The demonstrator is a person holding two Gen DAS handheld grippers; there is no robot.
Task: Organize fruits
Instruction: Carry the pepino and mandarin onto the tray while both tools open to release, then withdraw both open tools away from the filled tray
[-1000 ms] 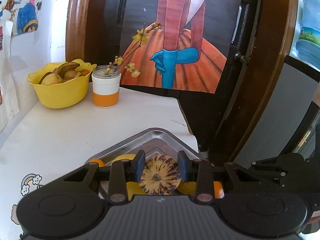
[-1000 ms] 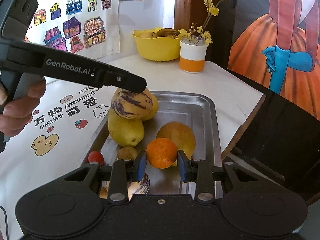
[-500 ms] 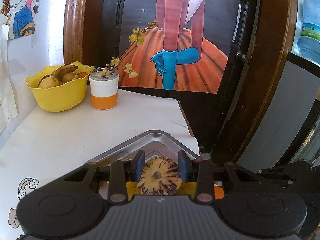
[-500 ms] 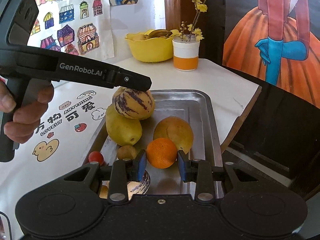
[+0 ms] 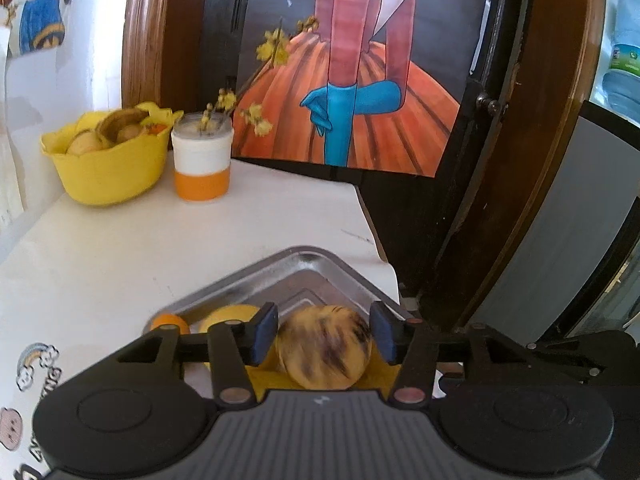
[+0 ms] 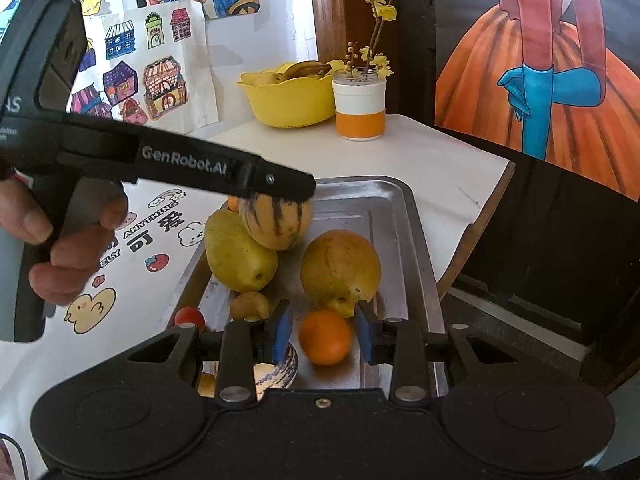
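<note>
Between left claw [image 5: 324,336] pads, striped melon [image 5: 323,347] hangs tilted.

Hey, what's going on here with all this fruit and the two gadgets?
A person is sorting fruit from a metal tray with handheld tongs. The left tongs have their pads spread around a striped yellow melon, which sits over the tray; whether they still grip it is unclear. The right tongs are open around an orange lying in the tray. A yellow bowl with fruit stands at the table's far end.
</note>
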